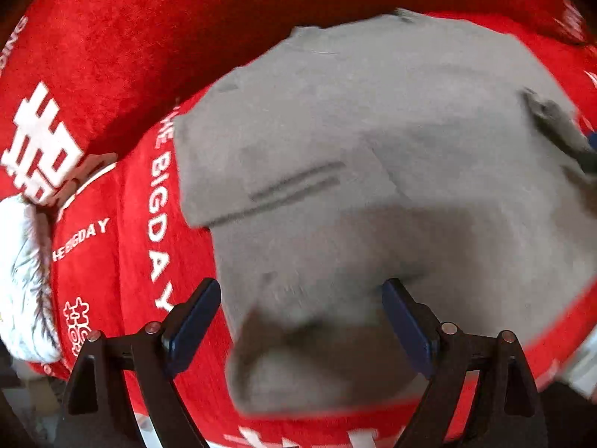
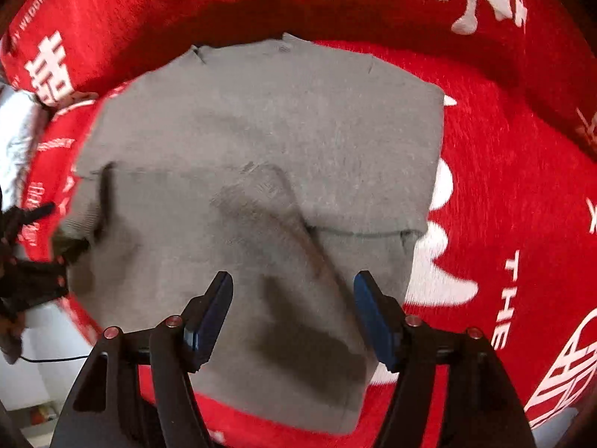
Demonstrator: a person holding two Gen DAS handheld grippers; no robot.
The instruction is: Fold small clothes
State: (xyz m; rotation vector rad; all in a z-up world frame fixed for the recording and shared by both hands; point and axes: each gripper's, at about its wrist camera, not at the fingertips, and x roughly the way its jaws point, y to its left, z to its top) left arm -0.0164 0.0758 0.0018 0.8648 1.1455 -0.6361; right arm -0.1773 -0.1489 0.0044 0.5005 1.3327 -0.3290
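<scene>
A small grey garment [image 1: 373, 171] lies spread on a red blanket [image 1: 112, 74] with white lettering, one part folded over itself along a seam. My left gripper [image 1: 301, 298] hangs open above the garment's near edge, nothing between its blue pads. In the right wrist view the same grey garment [image 2: 261, 149] fills the middle, with a fold line across it. My right gripper [image 2: 293, 291] stands open over the garment's near part, its pads clear of the cloth. The left gripper's dark frame [image 2: 30, 261] shows at the far left of that view, beside the garment's left edge.
The red blanket [image 2: 503, 186] covers the whole surface and rises in a thick roll [image 2: 186, 7] along the far side. A white padded item [image 1: 22, 280] lies at the blanket's left edge. A pale floor or cabinet [image 2: 44, 354] shows past the blanket's near left edge.
</scene>
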